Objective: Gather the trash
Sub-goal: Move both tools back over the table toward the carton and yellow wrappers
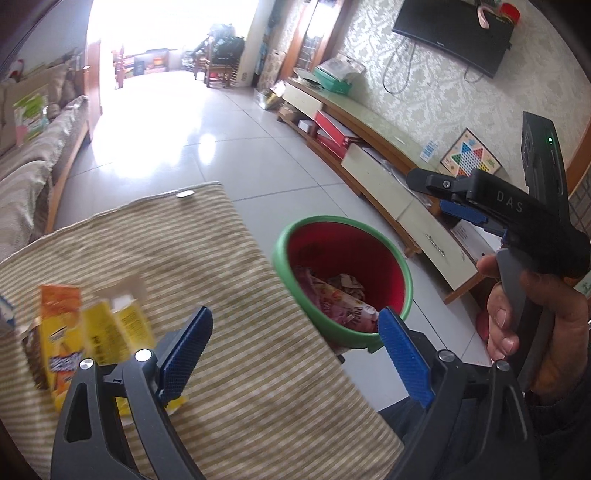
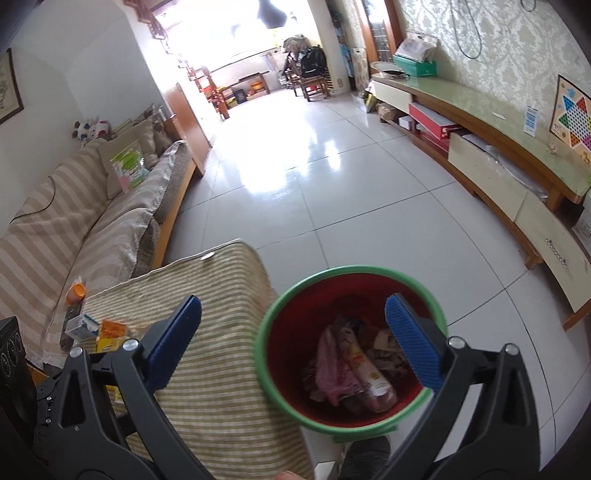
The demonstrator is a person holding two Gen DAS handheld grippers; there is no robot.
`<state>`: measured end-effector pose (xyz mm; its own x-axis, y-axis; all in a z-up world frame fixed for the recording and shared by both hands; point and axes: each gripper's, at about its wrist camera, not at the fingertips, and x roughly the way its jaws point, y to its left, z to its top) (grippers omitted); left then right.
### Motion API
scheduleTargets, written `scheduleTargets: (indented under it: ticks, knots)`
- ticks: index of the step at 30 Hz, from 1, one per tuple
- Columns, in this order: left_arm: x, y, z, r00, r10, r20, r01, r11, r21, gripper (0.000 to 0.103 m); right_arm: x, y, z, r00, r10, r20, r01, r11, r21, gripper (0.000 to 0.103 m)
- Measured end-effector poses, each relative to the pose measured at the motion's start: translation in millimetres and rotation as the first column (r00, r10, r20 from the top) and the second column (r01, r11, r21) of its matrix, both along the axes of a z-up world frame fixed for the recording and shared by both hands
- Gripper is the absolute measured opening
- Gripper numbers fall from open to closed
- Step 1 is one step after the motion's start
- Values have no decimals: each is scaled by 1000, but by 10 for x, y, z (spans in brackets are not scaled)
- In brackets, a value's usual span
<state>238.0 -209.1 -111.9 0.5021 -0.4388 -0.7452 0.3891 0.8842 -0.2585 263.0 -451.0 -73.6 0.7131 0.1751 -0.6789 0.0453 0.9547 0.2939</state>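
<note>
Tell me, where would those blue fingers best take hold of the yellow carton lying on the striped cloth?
Probably across its narrow width, coming down from above. The yellow carton lies flat on the striped cloth, so only its long side edges offer opposing faces. An orange packet lies close against one side, so one finger must slip between them. The picture is blurred there, so details are uncertain.

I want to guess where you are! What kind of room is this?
Most likely a home living room: a striped sofa along one wall, a TV above a long low cabinet, and a shiny tiled floor.
</note>
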Motion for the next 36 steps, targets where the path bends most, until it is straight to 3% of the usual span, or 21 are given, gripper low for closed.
scheduleTargets:
  ticks: [4, 10, 21, 28, 36]
  knots:
    - [-156, 469, 123, 997, 73, 28, -73, 997, -1, 95, -64, 441, 63, 999, 53, 1, -53, 999, -7, 98]
    - [-373, 1272, 229, 976, 212, 45, -212, 977, -3, 95, -182, 1111, 128, 994, 113, 6, -113, 993, -28, 98]
    - [-574, 2527, 308, 899, 436, 43, -435, 900, -35, 95, -236, 2144, -9, 966, 247, -79, -253, 964, -85, 98]
    - [-459, 2981, 252, 870, 490, 53, -490, 872, -9, 95, -198, 2534, -272, 949, 284, -140, -300, 947, -116, 98]
    - [-6, 3341, -51, 879, 476, 27, -477, 875, 87, 95, -45, 2684, -576, 934, 292, -204, -320, 940, -118, 98]
